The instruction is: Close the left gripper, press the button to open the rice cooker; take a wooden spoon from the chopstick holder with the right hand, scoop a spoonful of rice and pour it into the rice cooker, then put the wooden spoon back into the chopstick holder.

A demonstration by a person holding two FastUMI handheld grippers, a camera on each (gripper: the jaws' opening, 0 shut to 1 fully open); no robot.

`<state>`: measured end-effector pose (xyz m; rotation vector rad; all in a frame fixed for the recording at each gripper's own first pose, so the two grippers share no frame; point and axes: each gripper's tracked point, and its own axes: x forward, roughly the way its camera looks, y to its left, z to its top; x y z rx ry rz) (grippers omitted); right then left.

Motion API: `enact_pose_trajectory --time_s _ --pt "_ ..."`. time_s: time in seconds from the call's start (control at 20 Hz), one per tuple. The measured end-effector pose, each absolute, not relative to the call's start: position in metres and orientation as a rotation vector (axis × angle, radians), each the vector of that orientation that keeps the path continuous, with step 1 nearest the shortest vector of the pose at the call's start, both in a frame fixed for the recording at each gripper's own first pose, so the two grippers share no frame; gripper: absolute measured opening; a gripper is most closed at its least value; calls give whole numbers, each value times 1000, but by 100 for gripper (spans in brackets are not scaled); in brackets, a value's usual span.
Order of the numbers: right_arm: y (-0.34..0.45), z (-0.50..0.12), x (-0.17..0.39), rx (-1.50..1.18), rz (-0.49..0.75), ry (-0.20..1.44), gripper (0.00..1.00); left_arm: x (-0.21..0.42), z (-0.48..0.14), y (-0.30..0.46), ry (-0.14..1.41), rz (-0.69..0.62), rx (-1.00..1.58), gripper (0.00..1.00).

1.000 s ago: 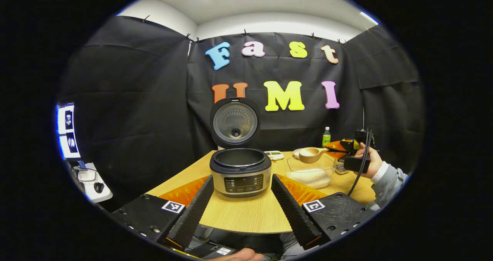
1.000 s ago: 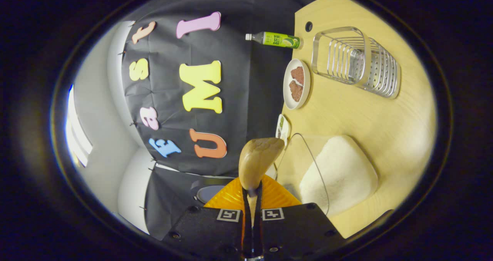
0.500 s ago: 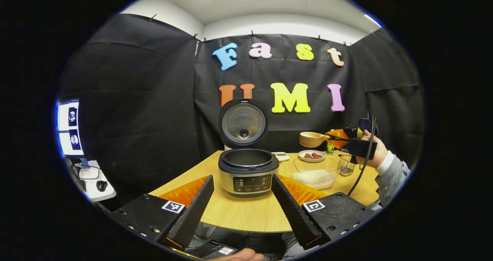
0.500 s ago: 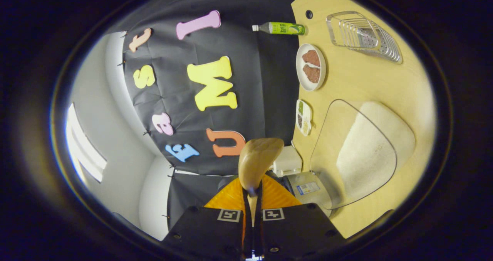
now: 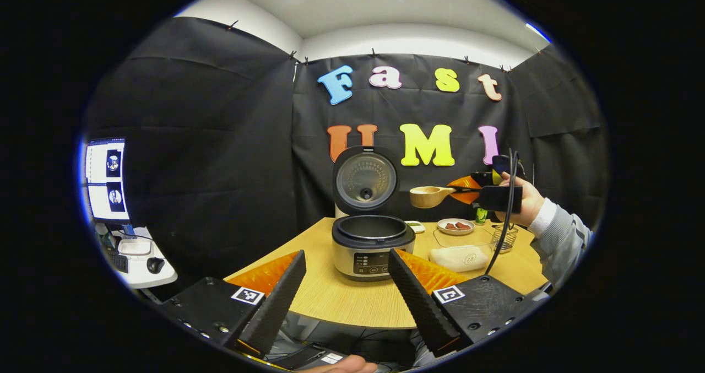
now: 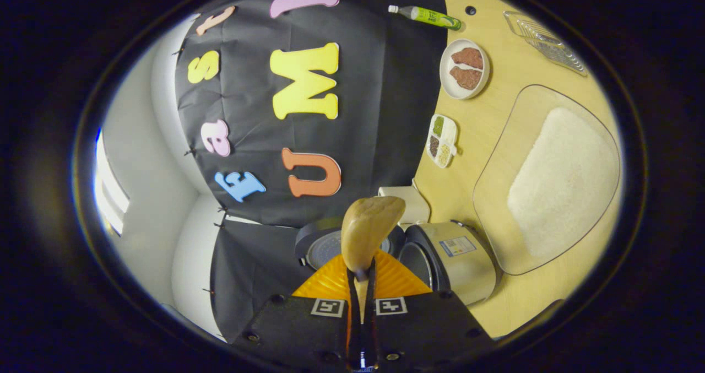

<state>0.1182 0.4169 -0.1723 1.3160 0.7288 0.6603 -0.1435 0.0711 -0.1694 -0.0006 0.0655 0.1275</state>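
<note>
The rice cooker (image 5: 373, 246) stands open just right of the centre of the left gripper view, on the wooden bench (image 5: 336, 298), its lid (image 5: 365, 179) tipped upright behind the empty pot. The left gripper (image 5: 346, 293) sits low in the frame in front of it, fingers spread wide with nothing between them. To the right, a hand (image 5: 523, 199) carries the right gripper (image 5: 468, 188) in the air, and the wooden spoon (image 5: 427, 196) juts out sideways from it, its bowl hanging above and to the right of the cooker's rim. In the right gripper view, the fingers are pinched narrow on the spoon's handle at the bottom centre, the bowl of the spoon (image 6: 368, 230) rising above them, with the cooker (image 6: 440, 260) just beyond. The clear container of rice (image 6: 562, 177) lies at the right of that frame, and the wire chopstick holder (image 6: 545, 39) at the upper right edge.
</note>
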Motion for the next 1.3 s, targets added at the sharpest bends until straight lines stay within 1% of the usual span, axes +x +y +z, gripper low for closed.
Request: enact_pose_trajectory --time_s 0.25,0.35,0.45,0.55,0.65,0.85,0.9,0.95,1.0,1.15,1.3 --pt "461 -185 115 1204 646 784 7 -146 -183 82 88 140 3 96" --pt "469 -197 117 1132 608 812 7 -146 -189 84 98 140 2 96" --pt "475 -208 122 1031 571 805 7 -147 -194 87 109 139 -10 96" --pt "478 -214 127 926 547 765 7 -148 -194 85 103 125 -42 95" --pt "485 -216 129 839 547 717 7 -148 -196 82 105 102 -74 97" --pt "502 -198 122 702 603 587 7 -147 -199 86 106 113 -74 97" --pt "500 -197 119 662 616 566 7 -147 -199 87 107 117 -70 100" --pt "504 -196 115 623 625 550 7 -146 -200 87 110 120 -66 95" --pt "507 -194 114 583 631 533 7 -145 -202 86 114 121 -63 94" --pt "516 -183 111 429 650 464 7 -146 -204 84 120 119 -51 95" --pt "521 -169 111 321 644 374 7 -148 -203 82 117 117 -35 95"
